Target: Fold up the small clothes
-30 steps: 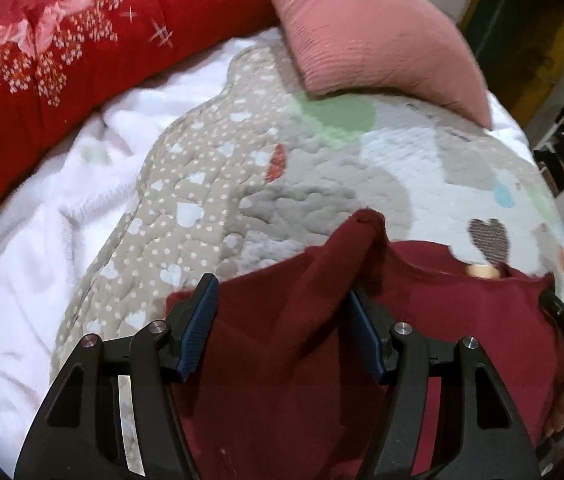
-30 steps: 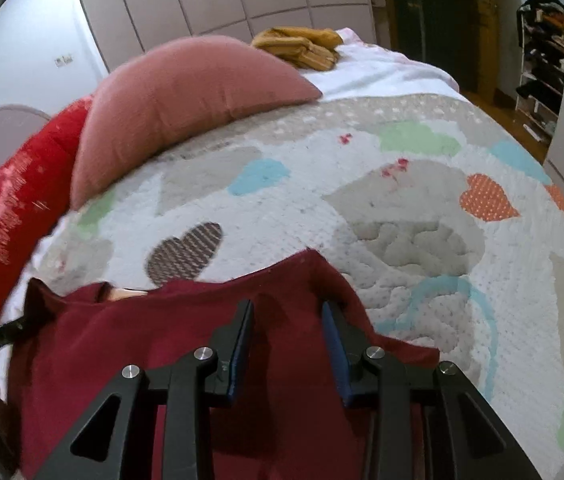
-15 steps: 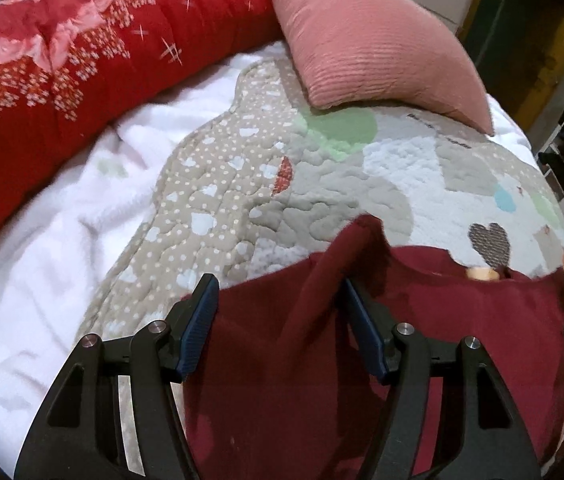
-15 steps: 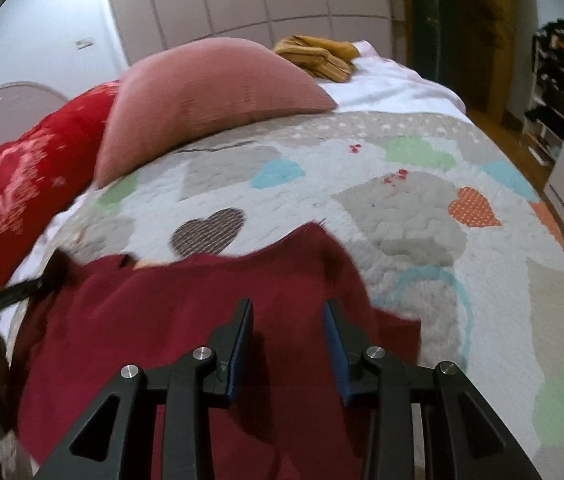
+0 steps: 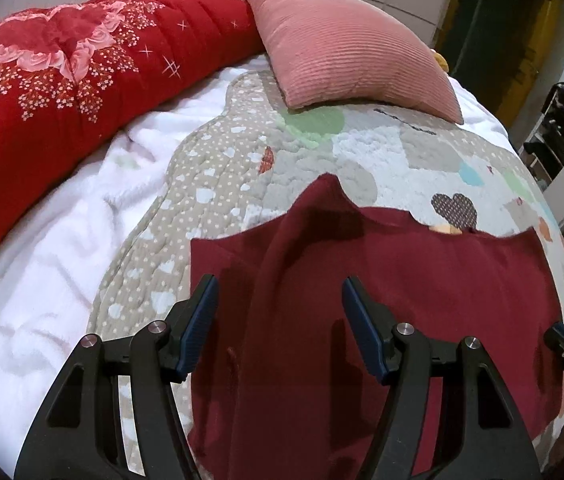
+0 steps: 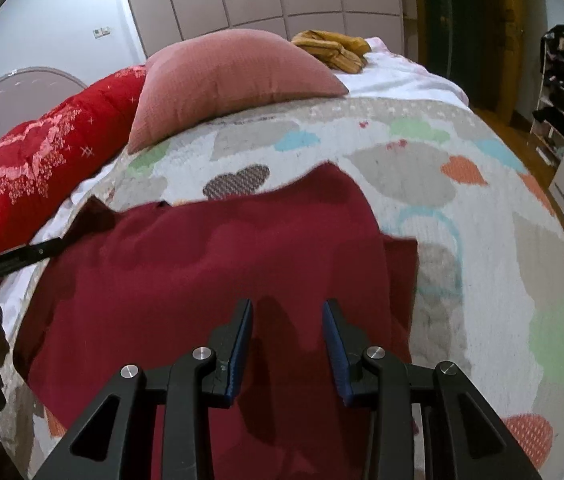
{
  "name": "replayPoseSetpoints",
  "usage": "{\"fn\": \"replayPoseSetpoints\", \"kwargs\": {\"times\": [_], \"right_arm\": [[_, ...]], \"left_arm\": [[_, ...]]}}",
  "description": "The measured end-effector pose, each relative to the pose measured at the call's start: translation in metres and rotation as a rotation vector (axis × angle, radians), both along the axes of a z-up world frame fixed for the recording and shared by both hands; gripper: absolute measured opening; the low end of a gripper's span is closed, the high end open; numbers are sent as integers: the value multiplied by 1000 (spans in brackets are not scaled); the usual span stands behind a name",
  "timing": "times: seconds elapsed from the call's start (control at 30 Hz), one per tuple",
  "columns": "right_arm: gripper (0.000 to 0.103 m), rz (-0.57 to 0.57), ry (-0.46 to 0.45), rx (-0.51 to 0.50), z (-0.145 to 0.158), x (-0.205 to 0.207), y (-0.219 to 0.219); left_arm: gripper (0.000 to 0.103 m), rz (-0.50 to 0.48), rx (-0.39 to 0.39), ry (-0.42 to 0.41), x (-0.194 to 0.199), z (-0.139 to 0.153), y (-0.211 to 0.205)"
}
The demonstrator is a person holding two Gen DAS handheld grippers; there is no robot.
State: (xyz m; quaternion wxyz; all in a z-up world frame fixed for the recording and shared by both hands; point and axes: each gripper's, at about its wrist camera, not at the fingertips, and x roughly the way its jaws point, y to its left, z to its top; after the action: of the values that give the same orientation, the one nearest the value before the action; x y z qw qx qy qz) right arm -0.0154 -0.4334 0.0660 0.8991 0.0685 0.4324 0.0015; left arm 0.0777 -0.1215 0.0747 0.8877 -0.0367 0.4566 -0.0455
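On the quilt (image 5: 218, 184), seen from the left wrist, lies the maroon garment (image 5: 421, 280), spread flat, with a raised ridge running from between the left gripper (image 5: 278, 300) fingers up to a peak at its far edge. The jaws stand wide apart, released, gripping nothing. Beyond the garment a pink pillow (image 5: 341, 48) rests on the quilt, a red comforter (image 5: 62, 80) beside it.

From the right wrist, the garment (image 6: 222, 260) covers the quilt's (image 6: 481, 240) near left part. The right gripper (image 6: 287, 320) hovers over it, jaws parted, grasping nothing. The pillow (image 6: 234, 76) sits behind the garment.
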Motion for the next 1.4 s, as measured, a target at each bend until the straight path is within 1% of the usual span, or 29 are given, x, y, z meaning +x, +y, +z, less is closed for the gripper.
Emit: {"fn": "replayPoseSetpoints", "kwargs": {"times": [0.13,0.2,0.37,0.43,0.47,0.57,0.6,0.67,0.7,0.73,0.77,0.8,0.87,0.97,1.0,1.03,1.07,1.1,1.13,1.2,1.23,1.3,1.33,1.37,1.4], "right_arm": [[34,-8,-3,-6,-2,-8,-4],[34,-20,-13,16,-3,-9,-8],[34,-25,9,11,-14,-1,-12],[34,-29,2,39,-14,-1,-17],[34,-34,2,70,-14,-2,-21],[34,-55,10,136,-9,-4,-30],[34,-59,-1,144,-4,-6,-31],[34,-63,-43,128,10,-8,-31],[38,-69,-64,103,17,-7,-31],[47,-84,-78,75,22,-4,-32],[51,-97,-84,62,24,-1,-33],[58,-116,-90,54,25,6,-36],[60,-118,-79,49,22,19,-40],[60,-111,-25,21,9,48,-43],[55,-107,-3,3,2,58,-42],[33,-112,16,-16,-3,66,-43],[19,-118,35,-32,-8,71,-44],[8,-126,43,-33,-11,75,-45],[8,-137,15,-21,-7,72,-47],[8,-158,-36,-50,-1,67,-48],[8,-166,-27,-56,-3,69,-49],[8,-181,62,-33,-24,82,-54],[8,-184,69,-37,-29,85,-54],[8,-184,61,-49,-27,86,-53],[12,-185,51,-69,-20,85,-50]], "left_arm": [[65,-11,9,-5,-7,-1,0],[65,-14,4,1,-10,-4,0],[65,-13,10,45,-10,-19,1],[65,-16,-13,73,-9,-28,6],[65,-12,-34,82,-9,-29,9],[65,-1,-74,88,-13,-27,15],[65,-4,-74,89,-17,-25,16],[65,-12,-67,78,-24,-21,16],[65,-18,-62,71,-29,-20,15],[65,-22,-62,67,-33,-20,16],[65,-26,-66,63,-37,-20,16],[65,-30,-74,59,-41,-20,17],[65,-33,-79,55,-45,-24,17],[65,-40,-75,62,-43,-27,16],[65,-41,-78,63,-41,-27,16],[65,-41,-82,66,-40,-27,17],[65,-39,-89,70,-39,-27,18],[65,-38,-97,76,-38,-27,19],[65,-38,-105,78,-39,-26,20],[65,-26,-118,70,-43,-25,25],[65,-13,-122,61,-46,-25,27],[65,9,-129,52,-53,-27,33],[65,12,-145,53,-57,-29,37],[65,16,-160,53,-59,-30,40],[65,24,-182,50,-62,-32,44]]}}
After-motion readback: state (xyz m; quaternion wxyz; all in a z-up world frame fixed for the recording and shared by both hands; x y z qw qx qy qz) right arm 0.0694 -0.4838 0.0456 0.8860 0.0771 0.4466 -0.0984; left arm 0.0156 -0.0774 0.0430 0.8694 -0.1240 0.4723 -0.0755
